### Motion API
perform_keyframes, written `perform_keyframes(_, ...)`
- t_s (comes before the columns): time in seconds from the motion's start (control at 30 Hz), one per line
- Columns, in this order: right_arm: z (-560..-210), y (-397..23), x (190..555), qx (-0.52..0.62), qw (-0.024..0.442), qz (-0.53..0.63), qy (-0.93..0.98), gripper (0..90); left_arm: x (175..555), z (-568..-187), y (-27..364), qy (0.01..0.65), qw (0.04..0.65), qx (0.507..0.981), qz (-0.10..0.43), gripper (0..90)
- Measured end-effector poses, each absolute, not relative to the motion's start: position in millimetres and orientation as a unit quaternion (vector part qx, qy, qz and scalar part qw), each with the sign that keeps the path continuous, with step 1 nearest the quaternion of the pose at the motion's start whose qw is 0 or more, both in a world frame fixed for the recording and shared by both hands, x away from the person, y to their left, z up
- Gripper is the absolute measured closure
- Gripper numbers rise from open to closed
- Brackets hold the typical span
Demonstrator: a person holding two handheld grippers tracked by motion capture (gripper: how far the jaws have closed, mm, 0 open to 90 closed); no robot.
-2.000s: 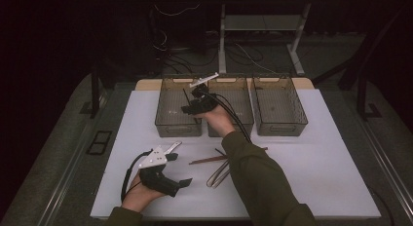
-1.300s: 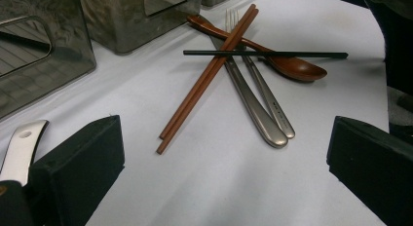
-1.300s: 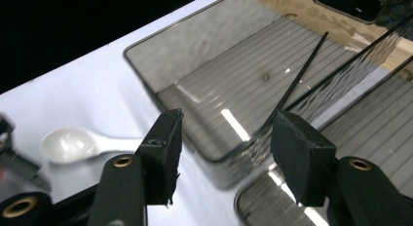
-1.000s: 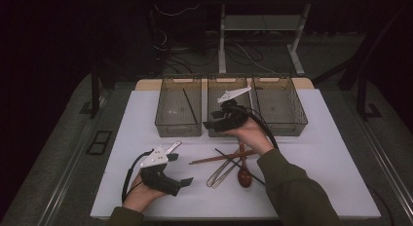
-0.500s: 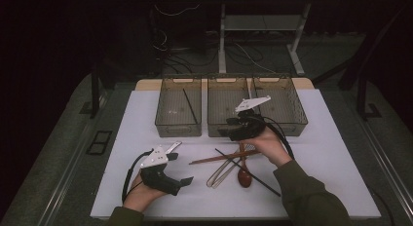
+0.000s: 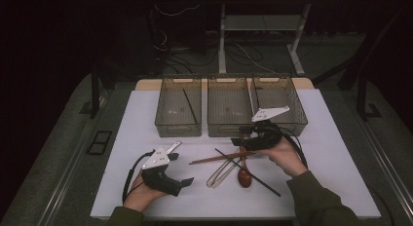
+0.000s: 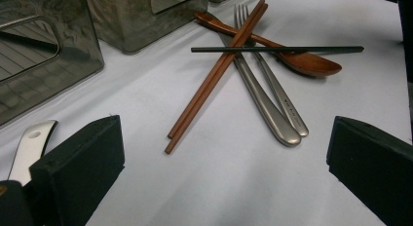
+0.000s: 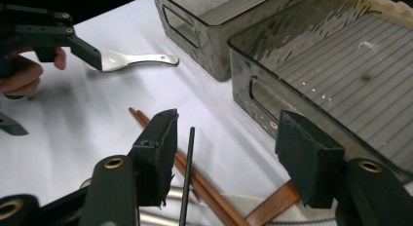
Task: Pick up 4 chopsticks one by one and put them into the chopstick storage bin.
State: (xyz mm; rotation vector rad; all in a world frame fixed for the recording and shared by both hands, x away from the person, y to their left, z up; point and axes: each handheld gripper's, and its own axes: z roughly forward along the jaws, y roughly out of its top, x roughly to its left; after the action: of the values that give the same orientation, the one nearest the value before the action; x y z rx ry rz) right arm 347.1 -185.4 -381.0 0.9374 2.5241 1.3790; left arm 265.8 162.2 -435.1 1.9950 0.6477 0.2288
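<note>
A loose pile of cutlery lies on the white table: a pair of brown chopsticks (image 6: 219, 158) (image 7: 214, 75), one black chopstick (image 6: 249, 167) (image 7: 277, 49), a wooden spoon (image 6: 245, 178) (image 7: 297, 62) and a metal fork (image 6: 218, 175) (image 7: 265, 92). My right gripper (image 6: 239, 139) (image 8: 229, 138) hovers over the pile's far end, jaws open, with the black chopstick (image 8: 187, 177) lying on the table below the gap. My left gripper (image 6: 187, 180) (image 7: 224, 153) rests at the front left, open and empty, facing the pile.
Three smoky plastic bins stand in a row at the back: left (image 6: 168, 123) holding a black chopstick (image 6: 191, 107), middle (image 6: 229, 130) (image 8: 253, 97), right (image 6: 298, 114). A white spoon (image 8: 131, 59) (image 7: 29, 148) lies by the left gripper. Table edges run close in front.
My right gripper has travelled from above the left bin to the right and toward the person, sinking over the cutlery pile. The left gripper has stayed put.
</note>
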Motion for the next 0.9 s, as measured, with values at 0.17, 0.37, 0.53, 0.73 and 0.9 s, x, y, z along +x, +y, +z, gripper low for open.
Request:
perform_keyframes(0.17, -385.3, -192.2, 338.2, 0.307, 0.053, 0.445, 0.839, 42.0, 265.1, -434.4, 161.9, 0.267, 0.496, 0.821, 0.094, 0.0)
perform_keyframes(0.37, -389.2, -203.8, 324.5, 0.302, 0.048, 0.438, 0.845, 45.0, 264.5, -433.5, 162.2, 0.265, 0.495, 0.822, 0.094, 0.0)
perform_keyframes(0.53, -393.9, -215.4, 312.2, 0.297, 0.049, 0.432, 0.850, 48.7, 264.2, -433.1, 161.4, 0.265, 0.496, 0.821, 0.095, 0.0)
perform_keyframes(0.73, -400.0, -224.4, 297.7, 0.294, 0.050, 0.429, 0.853, 59.3, 264.1, -433.1, 160.5, 0.265, 0.496, 0.821, 0.094, 0.0)
perform_keyframes(0.9, -405.2, -228.4, 285.9, 0.293, 0.049, 0.424, 0.856, 64.9, 263.1, -432.2, 159.8, 0.264, 0.496, 0.822, 0.094, 0.0)
